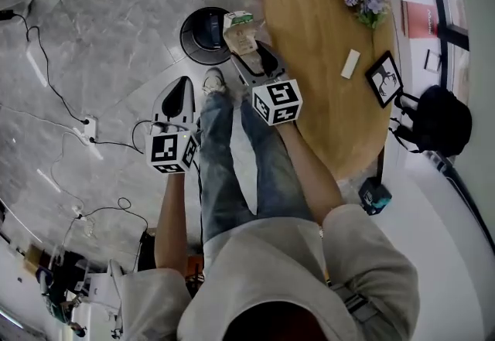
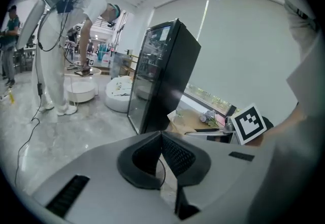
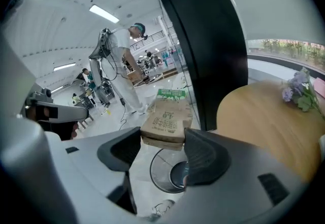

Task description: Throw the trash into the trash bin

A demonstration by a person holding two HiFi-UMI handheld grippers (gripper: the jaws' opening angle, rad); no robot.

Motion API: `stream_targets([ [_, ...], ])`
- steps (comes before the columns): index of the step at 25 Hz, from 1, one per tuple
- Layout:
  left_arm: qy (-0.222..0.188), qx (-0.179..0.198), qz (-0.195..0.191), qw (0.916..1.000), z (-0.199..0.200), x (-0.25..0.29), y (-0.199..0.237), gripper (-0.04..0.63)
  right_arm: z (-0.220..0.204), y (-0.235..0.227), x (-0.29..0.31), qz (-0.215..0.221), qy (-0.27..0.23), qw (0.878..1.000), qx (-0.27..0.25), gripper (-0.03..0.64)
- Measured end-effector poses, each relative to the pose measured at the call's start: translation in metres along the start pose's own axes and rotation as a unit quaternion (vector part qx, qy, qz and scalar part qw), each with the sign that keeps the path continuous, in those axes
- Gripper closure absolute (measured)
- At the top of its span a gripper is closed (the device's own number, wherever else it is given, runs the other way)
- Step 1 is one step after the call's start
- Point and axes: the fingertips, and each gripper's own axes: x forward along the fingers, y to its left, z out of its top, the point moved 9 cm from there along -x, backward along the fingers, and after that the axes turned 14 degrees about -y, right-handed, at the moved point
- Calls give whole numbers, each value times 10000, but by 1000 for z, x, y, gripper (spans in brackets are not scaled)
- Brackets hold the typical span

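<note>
Head view first: the person stands beside the wooden desk (image 1: 325, 61), and the right tool (image 1: 250, 53) has its jaws pinching a brown carton (image 1: 240, 34) with a green top, held up off the floor. The round black trash bin (image 1: 206, 35) sits on the grey floor just beside that carton from up here, close to the person's shoe.

Right gripper view now, and it's a clean grip: both pads press the carton (image 3: 167, 119) by its lower end, and the bin's open mouth (image 3: 170, 169) shows straight below the jaws. Nothing has gone in yet that I can see.

Over on the other side, the left tool (image 1: 182, 86) hangs out over the floor with its jaws pressed together on nothing. The left gripper view confirms it, tips meeting and empty (image 2: 161, 139).

So where are we? I'd say the pick-up is done and the carry is all but finished. What's left is the release, with the carton lined up over the opening so it falls inside the bin and not onto its rim or the floor.
</note>
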Motion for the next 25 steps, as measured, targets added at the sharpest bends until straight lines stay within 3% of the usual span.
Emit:
stream_targets([
  [3,-23,-108,200,9997,-5,-14,21,578,-22,14,25,167,477,9986,-172,332],
  [4,-35,-144,251,9996,-6,-18,27,577,-33,16,34,232,750,9967,-216,283],
  [6,-49,-217,332,9992,-9,-24,35,578,-53,20,47,340,1262,9910,-278,275],
  [8,-56,-261,351,9990,-10,-27,41,577,-59,23,51,361,1417,9886,-370,276],
  [9,-58,-269,343,9990,-10,-26,44,578,-57,24,51,356,1383,9889,-399,279],
  [10,-52,-272,332,9991,-10,-26,46,578,-54,26,50,332,1323,9897,-431,322],
  [11,-36,-275,318,9991,-11,-25,47,578,-51,27,49,288,1257,9905,-479,468],
  [13,0,-277,268,9993,-12,-23,47,577,-46,29,43,276,1121,9919,-537,576],
  [18,22,-202,30,9998,-8,-10,40,577,-35,26,34,351,853,9954,-265,589],
  [25,181,-16,-384,9991,-4,10,15,577,-24,0,3,-118,610,9980,-98,589],
])
